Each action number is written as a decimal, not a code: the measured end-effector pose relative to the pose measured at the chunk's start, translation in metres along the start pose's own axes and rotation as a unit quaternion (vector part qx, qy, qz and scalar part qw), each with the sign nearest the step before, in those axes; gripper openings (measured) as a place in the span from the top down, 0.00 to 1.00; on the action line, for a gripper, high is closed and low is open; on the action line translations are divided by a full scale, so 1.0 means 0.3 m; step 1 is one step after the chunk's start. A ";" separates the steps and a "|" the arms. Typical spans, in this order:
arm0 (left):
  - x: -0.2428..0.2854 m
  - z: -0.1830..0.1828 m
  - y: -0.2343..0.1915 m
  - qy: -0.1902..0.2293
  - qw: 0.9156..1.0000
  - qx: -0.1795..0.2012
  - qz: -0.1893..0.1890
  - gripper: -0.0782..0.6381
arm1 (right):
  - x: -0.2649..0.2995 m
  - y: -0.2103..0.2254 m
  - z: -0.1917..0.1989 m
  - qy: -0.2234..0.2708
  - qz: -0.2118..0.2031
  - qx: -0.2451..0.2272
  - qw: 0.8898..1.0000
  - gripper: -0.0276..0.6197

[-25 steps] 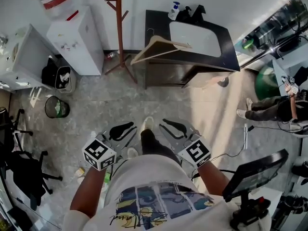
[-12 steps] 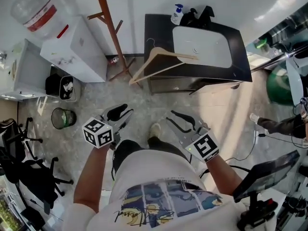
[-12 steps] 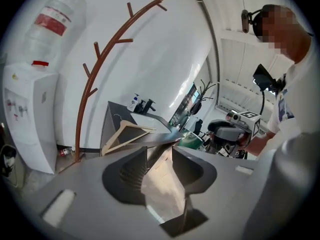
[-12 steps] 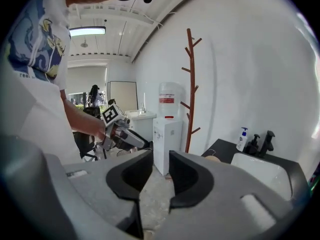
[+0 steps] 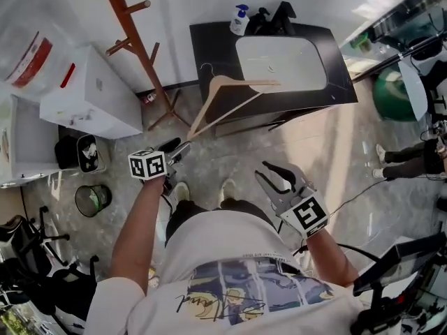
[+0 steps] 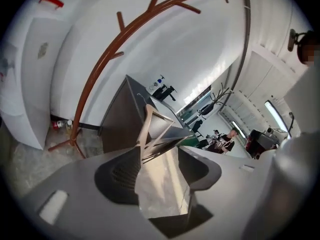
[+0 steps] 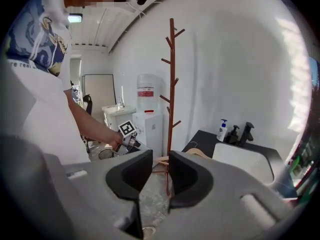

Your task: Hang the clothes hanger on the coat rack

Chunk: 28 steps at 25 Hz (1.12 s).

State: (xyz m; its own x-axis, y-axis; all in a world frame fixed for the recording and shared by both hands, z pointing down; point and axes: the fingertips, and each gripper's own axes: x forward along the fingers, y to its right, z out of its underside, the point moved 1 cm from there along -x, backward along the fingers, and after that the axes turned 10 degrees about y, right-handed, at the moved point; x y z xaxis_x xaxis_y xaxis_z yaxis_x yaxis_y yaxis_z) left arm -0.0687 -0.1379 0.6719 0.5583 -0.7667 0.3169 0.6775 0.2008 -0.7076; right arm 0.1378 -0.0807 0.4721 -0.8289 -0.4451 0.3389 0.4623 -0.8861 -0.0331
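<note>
A wooden clothes hanger (image 5: 230,96) leans on the left edge of the black counter (image 5: 342,82), its lower end sticking out over the floor. The brown coat rack (image 5: 133,40) stands to its left by the wall. My left gripper (image 5: 180,145) reaches up to the hanger's lower end. In the left gripper view the jaws (image 6: 160,154) are opening; the hanger (image 6: 147,129) ends right at the left jaw's tip, and no pad presses on it. My right gripper (image 5: 276,176) hangs lower, to the right, open and empty (image 7: 160,156), facing the coat rack (image 7: 171,84).
A white water dispenser (image 5: 84,96) stands left of the rack, with two bins (image 5: 91,199) on the floor nearby. The counter holds a white sink (image 5: 279,61) and a soap bottle (image 5: 239,19). An office chair (image 5: 28,257) is at the lower left, a person's legs (image 5: 412,155) at the right.
The person has walked closer to the counter. My left gripper has swung forward to the hanger's lower end and its jaws have spread. The right gripper has come forward a little.
</note>
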 end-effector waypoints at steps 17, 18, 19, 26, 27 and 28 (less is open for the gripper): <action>0.312 0.094 -0.099 -0.036 0.946 -0.272 0.174 0.51 | 0.008 -0.171 0.044 -0.085 0.182 0.066 0.977 0.81; 0.321 0.097 -0.093 -0.035 0.942 -0.282 0.179 0.54 | 0.001 -0.173 0.050 -0.088 0.188 0.069 0.976 0.81; 0.329 0.099 -0.088 -0.033 0.938 -0.292 0.183 0.57 | -0.007 -0.175 0.056 -0.091 0.193 0.072 0.974 0.81; 0.360 0.076 -0.055 -0.011 0.917 -0.340 0.209 0.83 | -0.038 -0.204 0.071 -0.113 0.207 0.075 0.969 0.81; 0.360 0.074 -0.050 -0.011 0.915 -0.342 0.212 0.84 | -0.040 -0.206 0.076 -0.115 0.208 0.076 0.969 0.81; 0.359 0.071 -0.046 -0.010 0.915 -0.341 0.213 0.84 | -0.040 -0.204 0.079 -0.115 0.207 0.076 0.969 0.81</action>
State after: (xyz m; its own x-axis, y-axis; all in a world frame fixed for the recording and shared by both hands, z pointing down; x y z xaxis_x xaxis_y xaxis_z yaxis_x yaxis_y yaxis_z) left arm -0.0078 -0.2102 0.7294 0.7154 -0.6950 -0.0721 -0.0567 0.0451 -0.9974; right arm 0.1269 -0.0179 0.4923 -0.4783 -0.7021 0.5275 0.7957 -0.6007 -0.0781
